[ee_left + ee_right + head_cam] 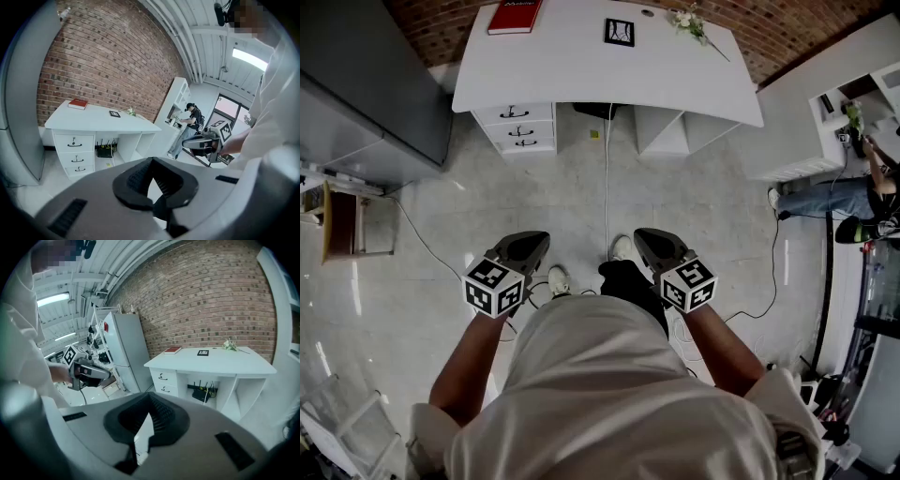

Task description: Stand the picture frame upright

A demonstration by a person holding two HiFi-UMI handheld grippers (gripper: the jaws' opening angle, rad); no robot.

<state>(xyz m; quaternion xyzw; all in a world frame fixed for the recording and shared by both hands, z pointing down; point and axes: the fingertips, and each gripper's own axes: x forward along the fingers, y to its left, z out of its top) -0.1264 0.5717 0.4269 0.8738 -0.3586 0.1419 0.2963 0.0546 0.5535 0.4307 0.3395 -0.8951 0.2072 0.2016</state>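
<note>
A small black picture frame (619,31) lies flat on the white desk (581,75), far ahead of both grippers. It also shows on the desk in the left gripper view (114,113) and the right gripper view (203,353). My left gripper (539,240) and right gripper (645,236) hang side by side over the floor in front of the person's body, pointing toward the desk. Both are shut, with nothing between their jaws. The left gripper (158,202) and right gripper (137,446) each fill the bottom of their own view.
On the desk there is also a red book (515,16) and a flower sprig (694,23). Drawers (520,127) sit under its left side and cables run across the floor (607,187). A grey cabinet (366,94) stands at the left. White shelving and a person (853,192) are at the right.
</note>
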